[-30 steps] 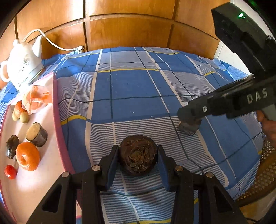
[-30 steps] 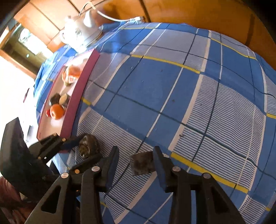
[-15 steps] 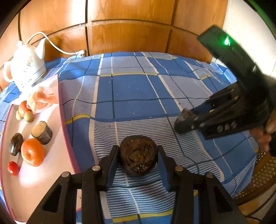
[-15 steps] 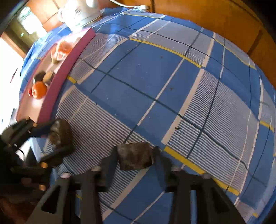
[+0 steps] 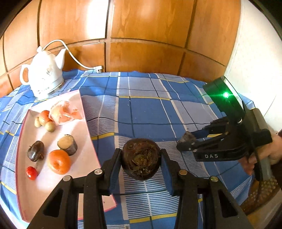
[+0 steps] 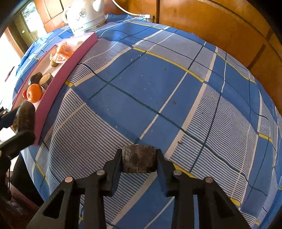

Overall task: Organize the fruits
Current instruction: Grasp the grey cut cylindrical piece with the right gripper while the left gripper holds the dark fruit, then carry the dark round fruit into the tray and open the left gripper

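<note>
Left wrist view: we had the left hand-held gripper (image 5: 141, 161) clamped on a dark round fruit (image 5: 141, 161), pads pressing both its sides, jaws partly apart, fruit held above the blue checked surface (image 5: 149, 112) just right of the pink tray (image 5: 84, 133). On the tray we saw an orange (image 5: 59, 164), a small red fruit (image 5: 32, 173), a dark fruit (image 5: 36, 153), a cut stub (image 5: 67, 144), small round fruits (image 5: 50, 126) and a plastic bag (image 5: 64, 112). A white kettle (image 5: 44, 77) stood beyond the tray, by the wood wall. At right, the right hand-held gripper (image 5: 185, 140) was pinching a small dark chunk (image 5: 186, 137) at its tips; a hand (image 5: 269, 153) gripped its handle.

Right wrist view: the right hand-held gripper (image 6: 138, 159) had just been closing, and we saw its pads tight against both sides of the dark chunk (image 6: 138, 158), jaws narrow. We couldn't tell whether the chunk touched the surface (image 6: 158, 88). At far left the left hand-held gripper (image 6: 21, 123) held the dark fruit (image 6: 24, 116) next to the tray's near corner (image 6: 58, 82). Tray contents and the kettle (image 6: 84, 15) lay beyond it.
</note>
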